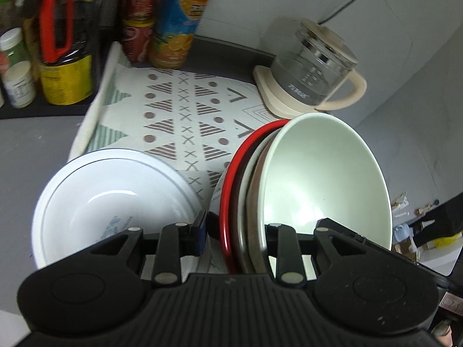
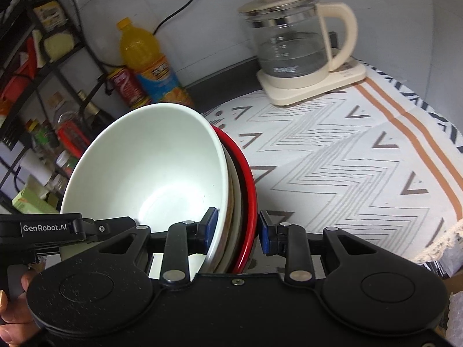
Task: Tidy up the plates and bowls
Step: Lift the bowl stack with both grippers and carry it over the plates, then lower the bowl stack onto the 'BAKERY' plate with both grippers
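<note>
A stack of dishes is held tilted above the patterned mat (image 1: 185,121): a pale green bowl (image 1: 327,179) (image 2: 150,167) nested on beige plates and a red plate (image 1: 231,179) (image 2: 249,179). My left gripper (image 1: 235,231) is shut on the stack's near rim, one blue pad outside the red plate and the other finger inside the bowl. My right gripper (image 2: 235,228) is shut on the opposite rim, blue pads on the bowl's inside and by the red plate. A white bowl with a grey ring (image 1: 110,202) rests on the mat at lower left.
A glass kettle on a cream base (image 1: 312,78) (image 2: 298,43) stands at the mat's far edge. Orange juice bottle (image 2: 144,57), red cans (image 1: 139,20) and jars (image 1: 17,66) crowd the back left by a black rack (image 2: 43,66). A hand (image 2: 11,318) grips the left tool.
</note>
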Demonstrator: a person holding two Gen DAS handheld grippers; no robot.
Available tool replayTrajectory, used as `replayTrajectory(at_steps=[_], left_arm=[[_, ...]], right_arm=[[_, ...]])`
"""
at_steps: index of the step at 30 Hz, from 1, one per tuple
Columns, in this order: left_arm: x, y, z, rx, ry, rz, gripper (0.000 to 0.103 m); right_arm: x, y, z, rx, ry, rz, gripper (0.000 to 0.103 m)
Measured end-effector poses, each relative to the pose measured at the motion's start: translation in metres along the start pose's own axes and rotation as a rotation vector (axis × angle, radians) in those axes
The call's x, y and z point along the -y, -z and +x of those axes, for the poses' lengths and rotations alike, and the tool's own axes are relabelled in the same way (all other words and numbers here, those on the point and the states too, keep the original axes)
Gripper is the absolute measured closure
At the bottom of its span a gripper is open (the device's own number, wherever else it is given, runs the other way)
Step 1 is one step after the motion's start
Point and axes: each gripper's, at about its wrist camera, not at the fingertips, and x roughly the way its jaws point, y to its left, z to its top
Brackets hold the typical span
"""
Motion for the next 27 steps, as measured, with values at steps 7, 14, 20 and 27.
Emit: replayTrajectory(at_steps=[7,14,20,27], left_arm=[[-0.022,0.007,-0.021,0.036,-0.038,-0.058,0.076],[-0.053,0.017,-0.036,0.053,-0.075,-0.133,0.076],[-0.077,0.022,-0.044,0.061,-0.108,-0.188,0.076],[-0.101,0.024,-0.044,0.049,-0.131,-0.230,0.076]], right_arm=[[-0.023,0.005,0.009,-0.025,-0.056,-0.054,0.074],[-0.050,0.008,0.025,-0.073,-0.094,-0.104,0.074],[-0.070,0.009,0.038,-0.114,-0.115,-0.138,0.074],[-0.085,0.011,0.057,-0.162,-0.119,-0.165,0.074]])
